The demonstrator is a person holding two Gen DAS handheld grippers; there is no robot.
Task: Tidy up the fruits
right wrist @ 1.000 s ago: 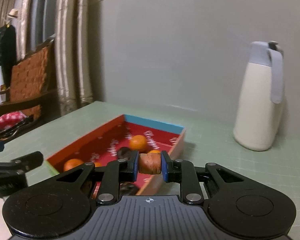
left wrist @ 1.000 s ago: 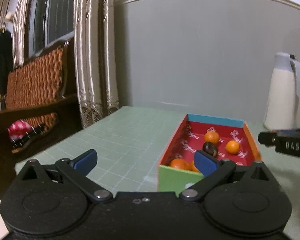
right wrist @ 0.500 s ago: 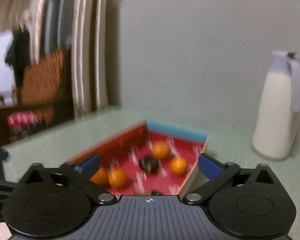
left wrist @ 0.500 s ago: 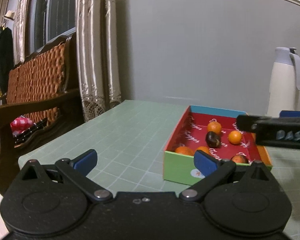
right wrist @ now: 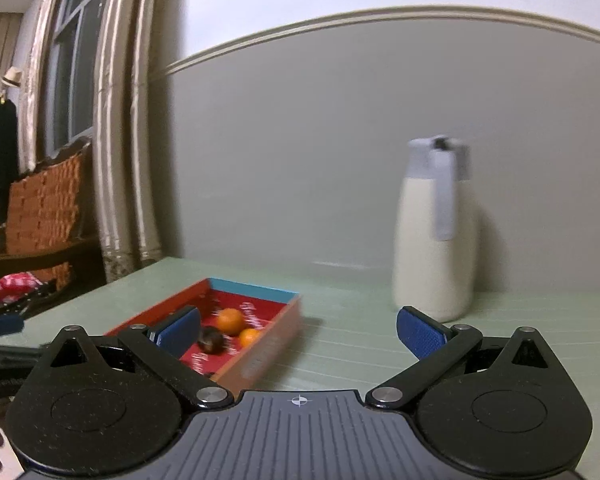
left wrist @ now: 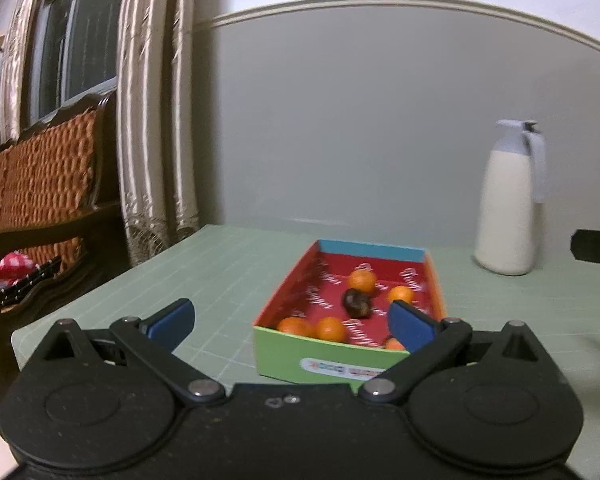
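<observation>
A pale green gridded tabletop (left wrist: 236,272) meets a grey wall, with a white jug (left wrist: 508,208) at the back. The box (left wrist: 324,354) holds the fruits: several oranges (left wrist: 362,281) and a dark fruit (left wrist: 356,303). Both the left tool (left wrist: 292,320) and the right tool (right wrist: 298,330) are spread wide and empty. A second ago the right one pinched a brownish fruit over the box (now released). Any fruit left would call for a level, centred approach before squeezing gently.
</observation>
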